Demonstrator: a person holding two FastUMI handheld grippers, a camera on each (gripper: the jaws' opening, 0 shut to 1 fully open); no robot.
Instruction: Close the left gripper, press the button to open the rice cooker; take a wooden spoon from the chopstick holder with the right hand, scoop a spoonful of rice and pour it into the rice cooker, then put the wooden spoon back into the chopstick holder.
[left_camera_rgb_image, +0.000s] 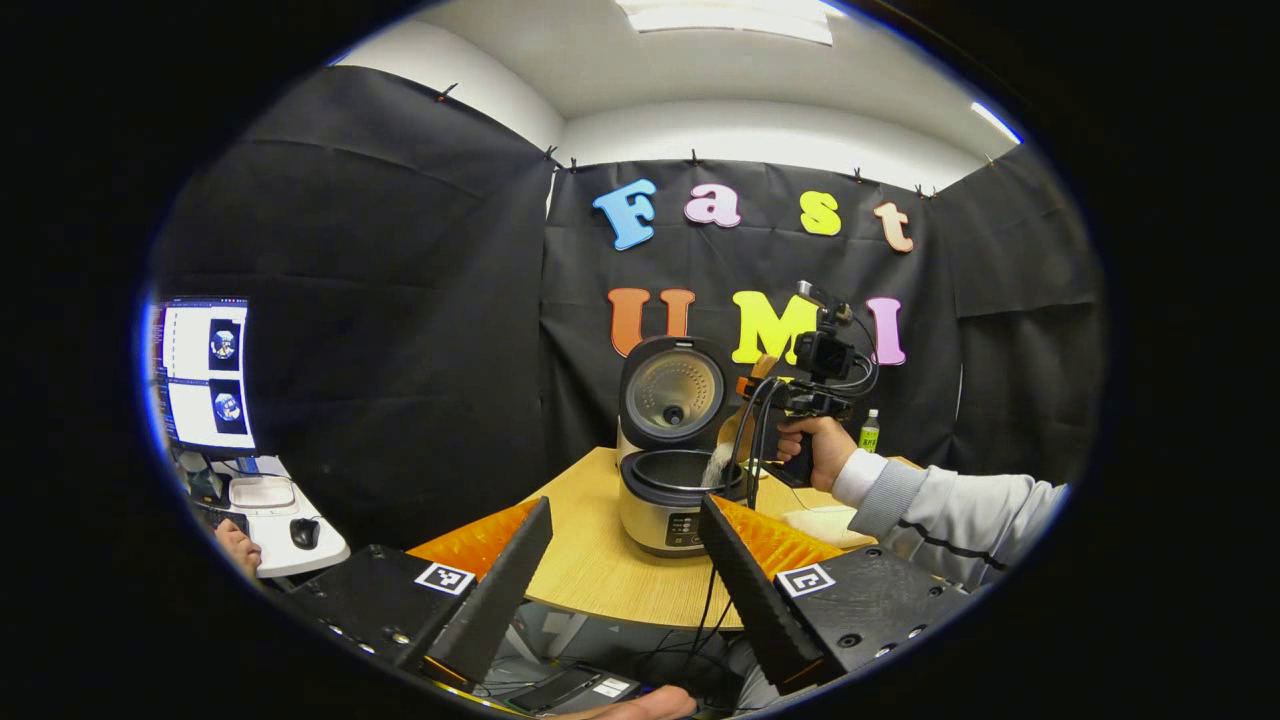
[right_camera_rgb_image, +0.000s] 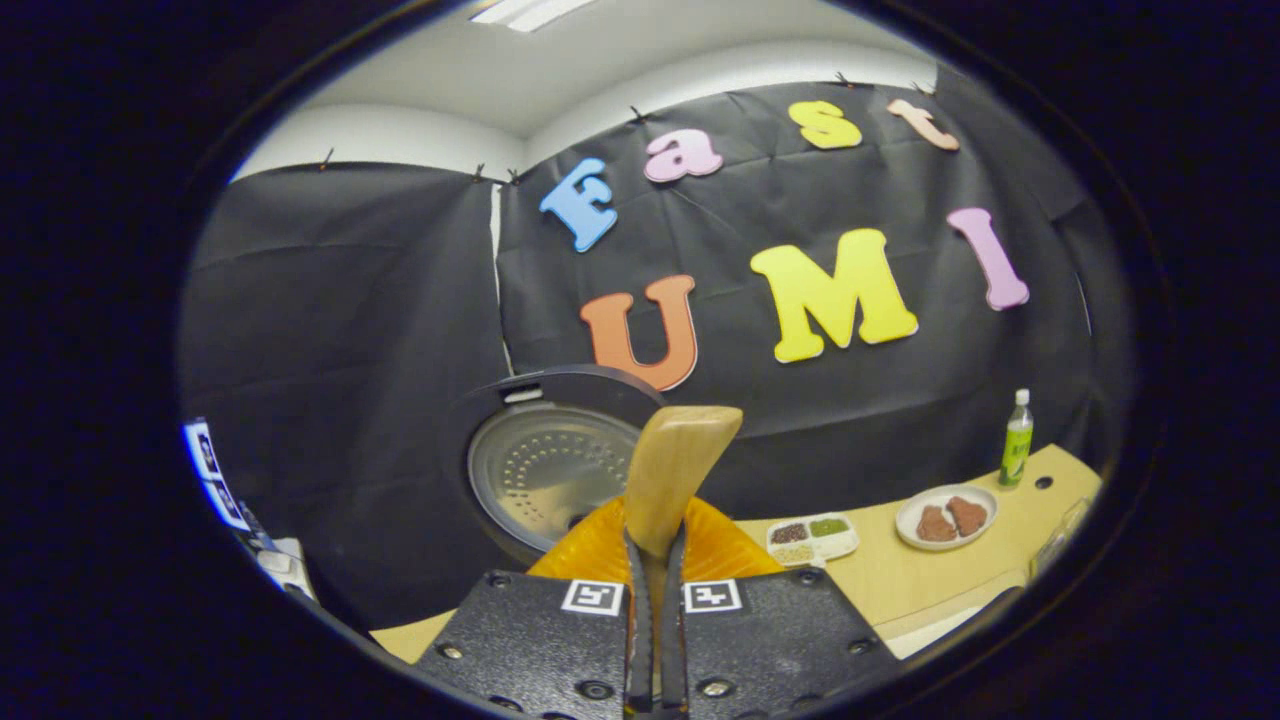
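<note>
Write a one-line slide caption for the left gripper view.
Right hand-held gripper tips white rice from a wooden spoon into the open beige rice cooker on the round wooden table.

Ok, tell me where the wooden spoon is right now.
The wooden spoon is clamped in the right gripper, held over the open rice cooker on the table, as the left gripper view shows.

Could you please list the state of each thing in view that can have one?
Silver rice cooker: black lid raised, pot open.
Light wooden spoon: clamped in the right gripper, tipped over the pot.
White rice: pouring into the cooker.
Left gripper: open, holding nothing.
Small green-labelled bottle: upright, capped.
Desk monitor: switched on.
</note>
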